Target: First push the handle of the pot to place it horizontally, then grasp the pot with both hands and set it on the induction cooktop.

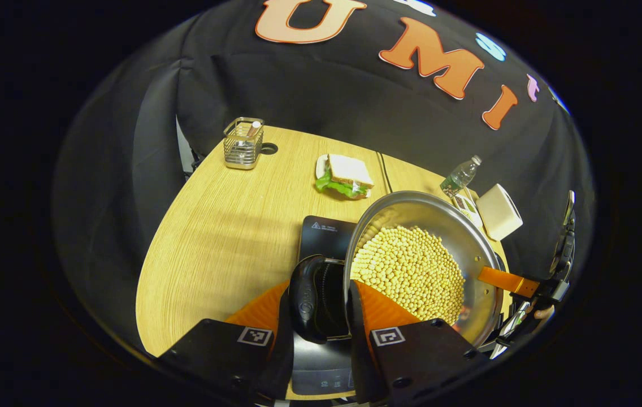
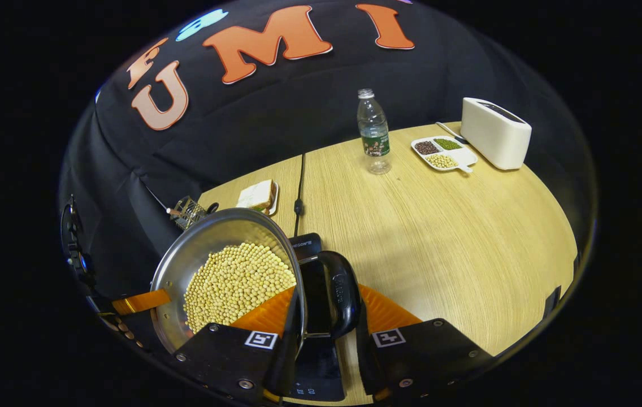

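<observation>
Steel pot (image 1: 468, 237), filled with yellow beans (image 1: 411, 271), sits at the centre right of the left gripper view, over the black induction cooktop (image 1: 324, 229) on the wooden bench (image 1: 230, 226). At the bottom centre the left tool (image 1: 321, 333) is pinching the pot's black handle (image 1: 309, 299). In the right gripper view the pot (image 2: 208, 240) is at the lower left, and the right tool (image 2: 324, 339) at the bottom centre is pinching the other handle (image 2: 343, 294), one finger on each side. A sandwich (image 1: 346, 175) lies above the pot.
</observation>
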Tool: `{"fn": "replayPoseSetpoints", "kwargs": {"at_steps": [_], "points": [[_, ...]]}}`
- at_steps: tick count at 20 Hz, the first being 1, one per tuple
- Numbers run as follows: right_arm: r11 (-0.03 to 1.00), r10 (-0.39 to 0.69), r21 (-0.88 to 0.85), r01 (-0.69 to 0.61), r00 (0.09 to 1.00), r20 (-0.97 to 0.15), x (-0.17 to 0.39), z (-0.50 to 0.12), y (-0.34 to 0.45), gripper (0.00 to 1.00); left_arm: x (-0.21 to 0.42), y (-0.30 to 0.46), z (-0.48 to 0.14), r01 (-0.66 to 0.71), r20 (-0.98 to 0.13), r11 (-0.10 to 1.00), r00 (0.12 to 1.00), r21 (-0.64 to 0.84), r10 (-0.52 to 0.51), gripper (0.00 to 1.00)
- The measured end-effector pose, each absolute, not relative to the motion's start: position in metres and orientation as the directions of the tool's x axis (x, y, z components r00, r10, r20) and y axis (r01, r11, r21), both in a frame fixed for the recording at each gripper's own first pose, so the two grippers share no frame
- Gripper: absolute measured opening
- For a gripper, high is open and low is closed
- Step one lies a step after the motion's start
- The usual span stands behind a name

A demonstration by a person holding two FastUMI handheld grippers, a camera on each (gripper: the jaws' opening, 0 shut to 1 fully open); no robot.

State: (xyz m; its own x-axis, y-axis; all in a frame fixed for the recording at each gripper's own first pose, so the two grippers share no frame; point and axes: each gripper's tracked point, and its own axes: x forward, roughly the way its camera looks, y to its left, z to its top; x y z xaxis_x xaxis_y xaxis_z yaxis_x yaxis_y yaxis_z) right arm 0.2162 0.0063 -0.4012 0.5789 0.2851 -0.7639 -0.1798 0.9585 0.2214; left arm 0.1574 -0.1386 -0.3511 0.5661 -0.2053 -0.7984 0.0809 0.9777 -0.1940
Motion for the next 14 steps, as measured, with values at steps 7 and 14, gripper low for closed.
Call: {"fn": "replayPoseSetpoints", "kwargs": {"at_steps": [7, 14], "points": [[0.959, 0.281, 0.212, -0.186, 0.557, -0.781, 0.2148, -0.4, 0.0052, 0.47, 0.1605, -0.1386, -0.3483, 0.071, -0.806, 0.977, 0.555, -0.2, -0.206, 0.51], [0.962, 0.268, 0.186, -0.199, 0.563, -0.782, 0.2168, -0.3998, 0.0043, 0.48, 0.1627, -0.1376, -0.3486, 0.072, -0.812, 0.975, 0.543, -0.212, -0.217, 0.5]]}}
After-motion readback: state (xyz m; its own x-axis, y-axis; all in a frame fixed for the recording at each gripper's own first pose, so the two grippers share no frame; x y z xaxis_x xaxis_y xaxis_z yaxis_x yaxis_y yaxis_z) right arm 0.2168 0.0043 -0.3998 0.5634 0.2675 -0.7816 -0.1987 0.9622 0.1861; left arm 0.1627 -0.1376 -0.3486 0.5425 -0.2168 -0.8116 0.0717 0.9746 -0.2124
